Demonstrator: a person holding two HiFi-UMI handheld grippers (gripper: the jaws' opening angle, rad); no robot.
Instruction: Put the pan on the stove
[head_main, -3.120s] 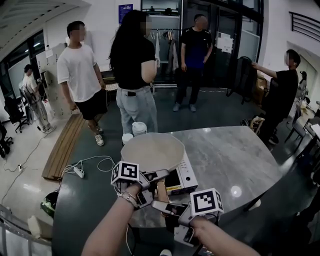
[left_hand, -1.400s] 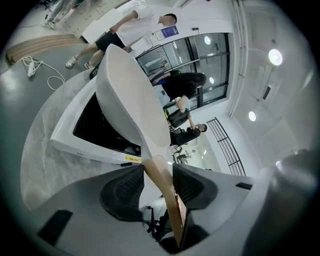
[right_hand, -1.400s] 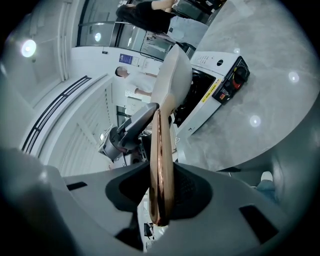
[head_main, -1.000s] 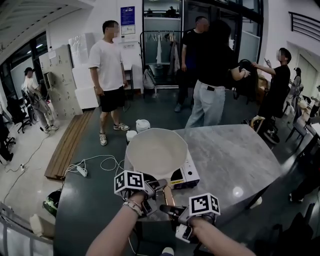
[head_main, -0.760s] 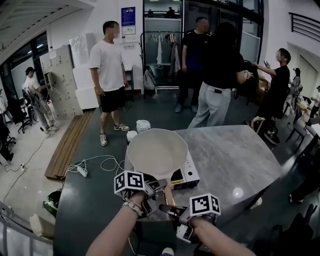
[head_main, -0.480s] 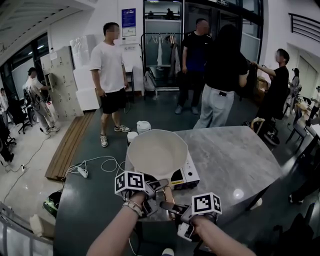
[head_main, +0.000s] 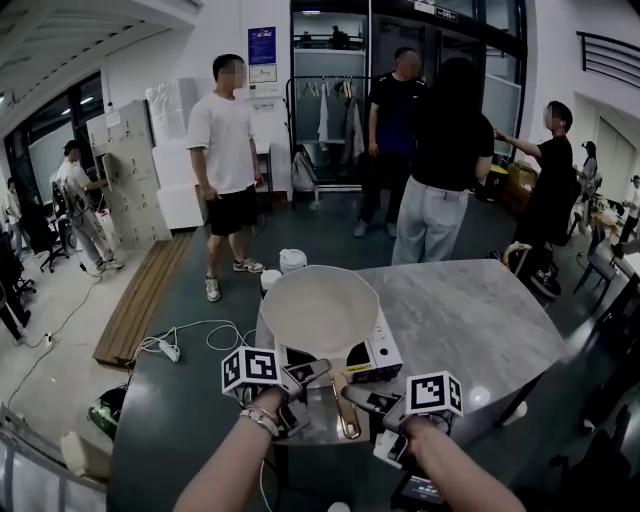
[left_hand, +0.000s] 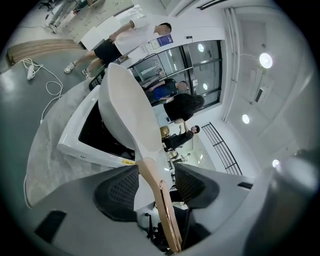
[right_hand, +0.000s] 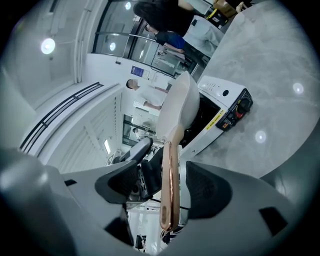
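Pan (head_main: 320, 312) is sitting on the white stove (head_main: 378, 352) at the near-left corner of the grey marble table (head_main: 470, 320). Its pale bowl is covering most of the black cooktop and seems to be resting flat, so the placing looks done or nearly done.

The copper-toned handle (head_main: 343, 410) is pointing at 6 o'clock, straight toward the person, which is why both tools are crowding that end.

The left gripper (head_main: 305, 373) is coming in from 9 o'clock of the handle, near where it meets the pan. Its jaws are standing apart with the handle running between them, and a gap is showing beside each ribbed pad (left_hand: 117, 192), so it is not clamping.

The right gripper (head_main: 366, 400) is sitting at 3 o'clock of the handle, closer to the free end. It is also spread, with the handle between the pads (right_hand: 206, 190) but not pinched.

My guess is that two grips were needed because the pan is wide and front-heavy. The loose jaws now suggest a release.

People (head_main: 228, 130) are standing at 12 o'clock beyond the table, well apart from it.
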